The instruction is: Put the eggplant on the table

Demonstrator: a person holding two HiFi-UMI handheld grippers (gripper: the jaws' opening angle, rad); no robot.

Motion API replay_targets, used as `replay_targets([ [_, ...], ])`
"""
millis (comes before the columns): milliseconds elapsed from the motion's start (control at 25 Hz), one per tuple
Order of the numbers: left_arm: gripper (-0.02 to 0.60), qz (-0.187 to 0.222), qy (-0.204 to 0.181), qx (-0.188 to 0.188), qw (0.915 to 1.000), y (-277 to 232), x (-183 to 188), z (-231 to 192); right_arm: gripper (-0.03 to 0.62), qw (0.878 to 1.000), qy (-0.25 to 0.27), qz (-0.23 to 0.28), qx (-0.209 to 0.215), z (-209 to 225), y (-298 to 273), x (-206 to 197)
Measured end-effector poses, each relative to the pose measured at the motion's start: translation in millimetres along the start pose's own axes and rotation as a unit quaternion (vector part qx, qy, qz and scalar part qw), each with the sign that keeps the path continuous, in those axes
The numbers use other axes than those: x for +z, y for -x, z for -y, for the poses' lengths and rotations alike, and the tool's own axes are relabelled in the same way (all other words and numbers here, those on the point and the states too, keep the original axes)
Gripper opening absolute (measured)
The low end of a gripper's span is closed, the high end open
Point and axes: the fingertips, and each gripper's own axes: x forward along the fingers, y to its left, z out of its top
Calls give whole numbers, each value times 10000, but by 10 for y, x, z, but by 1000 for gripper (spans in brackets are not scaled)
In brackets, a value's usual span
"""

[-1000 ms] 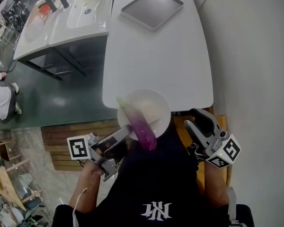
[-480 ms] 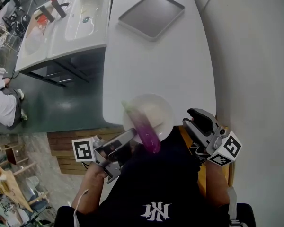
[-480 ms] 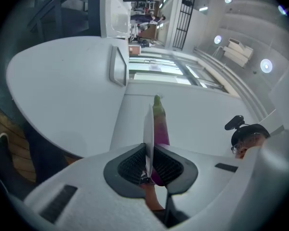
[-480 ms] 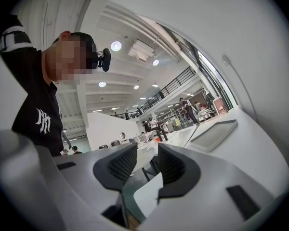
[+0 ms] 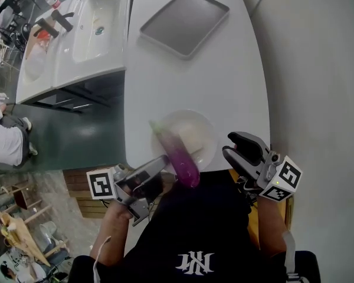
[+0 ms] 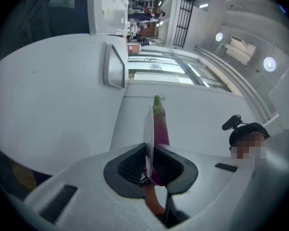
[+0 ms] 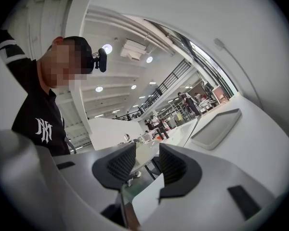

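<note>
Table (image 5: 224, 69) — eggplant (image 5: 178, 155) on plate (image 5: 199, 130), head view

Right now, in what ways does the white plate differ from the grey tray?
The white plate is round; the grey tray is rectangular. The white plate carries the eggplant; the grey tray looks empty. The left gripper clamps the white plate by its rim at the near edge of the table; the grey tray lies untouched at the far end. Both are shallow and rimmed.
</note>
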Motion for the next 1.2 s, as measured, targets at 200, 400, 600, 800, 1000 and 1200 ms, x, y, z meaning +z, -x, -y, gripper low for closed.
replay_targets([
  [200, 23, -21, -8, 100, 9999, -303, 332, -124, 123, 9981, -606, -78, 95, 425, -212, 115],
  [400, 23, -69, -71, 206, 9997, -483, 538, -172, 124, 9938, -1018, -438, -83, 736, -356, 95],
  [600, 23, -106, -88, 270, 9995, -638, 674, -205, 124, 9893, -1317, -609, -151, 923, -440, 114],
  [800, 23, -148, -63, 330, 9993, -967, 984, -446, 123, 9847, -1580, -717, -182, 1423, -591, 139],
  [1000, 23, -287, -89, 479, 9984, -1115, 1033, -572, 107, 9764, -1945, -906, -231, 1591, -617, 63],
  [1200, 21, -368, -94, 761, 9964, -1244, 1315, -1017, 84, 9658, -2319, -1105, -354, 2097, -758, -191],
])
